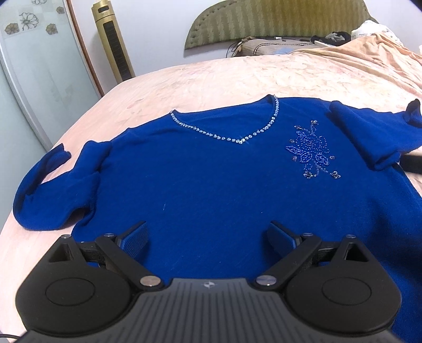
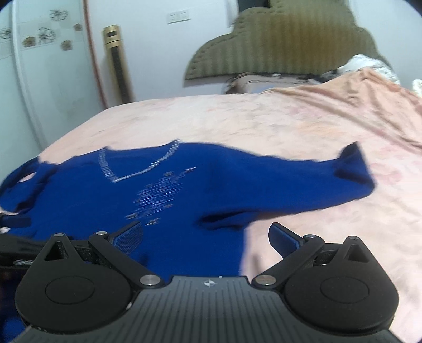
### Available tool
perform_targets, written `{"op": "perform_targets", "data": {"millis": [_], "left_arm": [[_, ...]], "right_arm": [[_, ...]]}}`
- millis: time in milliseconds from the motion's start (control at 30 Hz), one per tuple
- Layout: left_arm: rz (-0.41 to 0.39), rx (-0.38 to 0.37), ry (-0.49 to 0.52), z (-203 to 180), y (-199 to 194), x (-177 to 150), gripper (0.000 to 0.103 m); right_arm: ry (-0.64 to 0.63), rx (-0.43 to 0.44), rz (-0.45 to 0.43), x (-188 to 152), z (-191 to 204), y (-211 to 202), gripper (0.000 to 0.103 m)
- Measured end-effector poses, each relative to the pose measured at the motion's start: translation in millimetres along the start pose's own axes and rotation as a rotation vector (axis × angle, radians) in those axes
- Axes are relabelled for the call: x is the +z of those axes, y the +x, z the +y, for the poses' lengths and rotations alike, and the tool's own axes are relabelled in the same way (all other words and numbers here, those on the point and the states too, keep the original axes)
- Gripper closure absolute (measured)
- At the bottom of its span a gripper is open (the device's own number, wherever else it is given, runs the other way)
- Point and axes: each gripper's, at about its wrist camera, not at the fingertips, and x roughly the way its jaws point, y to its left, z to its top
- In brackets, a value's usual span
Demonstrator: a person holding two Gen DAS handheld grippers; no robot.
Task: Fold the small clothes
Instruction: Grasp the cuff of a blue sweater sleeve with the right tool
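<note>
A big bed [image 1: 237, 79] with a pink cover filled most of both views. At its far end stood a green headboard [image 1: 277, 23], and a tall gold fan [image 1: 112, 39] stood by the wall beside the bed.

A blue sweater [image 1: 211, 184] lay flat on the pink cover, front side up, with its neck pointing to the headboard. One sleeve [image 1: 44, 190] curled round at the left side. The other sleeve [image 2: 329, 176] stretched out to the right, a bit bunched up. A row of shiny beads [image 1: 224, 132] ran round the V neck. A beaded flower [image 1: 311, 150] sat on the chest, just beside the neck.

The left gripper [image 1: 208, 237] was over the bottom part of the sweater. Its two blue pads were wide apart and held nothing.

The right gripper [image 2: 205, 237] was over the right edge of the sweater, one finger above the blue cloth and one above the pink cover. Its pads were wide apart too, and it held nothing. The right view was blurry.
</note>
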Motion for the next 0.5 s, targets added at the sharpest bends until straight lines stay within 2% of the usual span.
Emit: {"op": "perform_targets", "data": {"millis": [233, 367, 500], "left_arm": [[0.007, -0.006, 0.008, -4.2, 2.8, 3.2, 0.006], [0.012, -0.008, 0.018, -7.9, 3.5, 3.5, 0.006], [0.007, -0.001, 0.03, -10.1, 1.5, 3.4, 0.006]], "right_arm": [[0.002, -0.297, -0.05, 19.7, -82.8, 34.2, 0.0], [0.039, -0.381, -0.011, 31.1, -130.8, 64.8, 0.001], [0.057, -0.439, 0.051, 30.3, -159.3, 93.3, 0.004]]}}
